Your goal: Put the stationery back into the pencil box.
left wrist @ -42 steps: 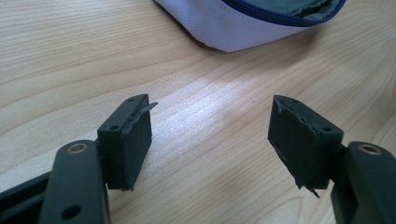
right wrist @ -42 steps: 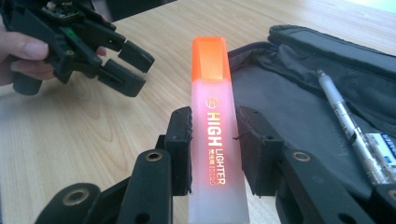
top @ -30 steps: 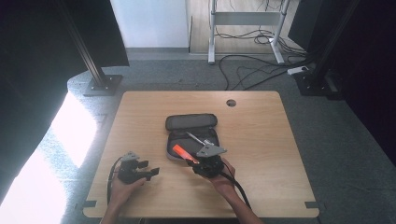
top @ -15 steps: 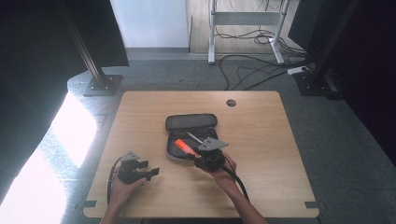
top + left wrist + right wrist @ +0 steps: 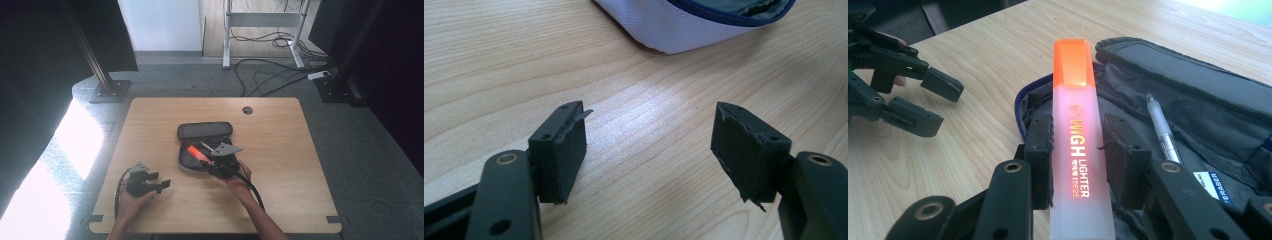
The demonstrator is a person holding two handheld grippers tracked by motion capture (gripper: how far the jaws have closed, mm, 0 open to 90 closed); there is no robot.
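Highlighter moves over the open pencil case

The orange highlighter (image 5: 1076, 145) sits clamped between the pads of the right gripper (image 5: 1077, 150), cap pointing away, held above the open pencil case (image 5: 1198, 115) where a pen (image 5: 1162, 131) and an eraser (image 5: 1215, 186) lie. Compared with a second ago, the right gripper (image 5: 220, 162) has crept up the table and the marker now hangs over the case's tray, so it looks about to be laid inside. The left gripper (image 5: 150, 181) rests well apart on the wooden table (image 5: 300, 165), jaws spread and empty, unmoved.
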